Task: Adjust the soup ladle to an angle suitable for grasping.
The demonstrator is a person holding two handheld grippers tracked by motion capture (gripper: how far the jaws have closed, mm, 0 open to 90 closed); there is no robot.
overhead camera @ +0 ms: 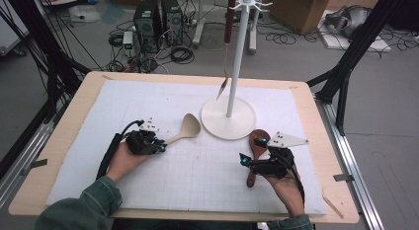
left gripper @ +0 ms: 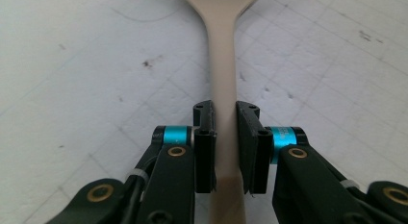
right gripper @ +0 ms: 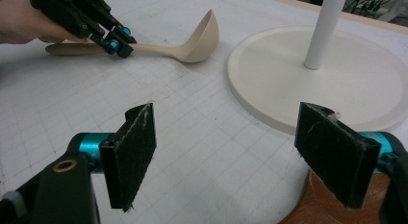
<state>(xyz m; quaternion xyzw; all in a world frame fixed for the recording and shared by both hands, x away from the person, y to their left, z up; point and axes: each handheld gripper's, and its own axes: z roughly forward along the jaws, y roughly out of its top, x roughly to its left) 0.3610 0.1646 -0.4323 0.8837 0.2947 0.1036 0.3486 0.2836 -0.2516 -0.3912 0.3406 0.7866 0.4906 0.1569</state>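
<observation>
High view: the pale ladle point(overhead camera: 184, 131) lies left of the white stand point(overhead camera: 228, 117), handle running near-left into the left gripper point(overhead camera: 160, 145).

Left gripper view: both pads point(left gripper: 206, 142) pinch the handle.

Right gripper view: the right gripper point(right gripper: 240, 152) gapes empty beside the brown spoon point(right gripper: 332, 200).

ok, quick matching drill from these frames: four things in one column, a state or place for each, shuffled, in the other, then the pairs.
Things:
1. left gripper
2. right gripper
3. pale spoon
4. brown utensil

States or places:
A. hangs from the white rack
B. jaws wide apart, nothing between them
C. lies on the white mat, handle gripped
D. jaws closed on a handle

Pairs: 1-D, 2-B, 3-C, 4-A
</observation>
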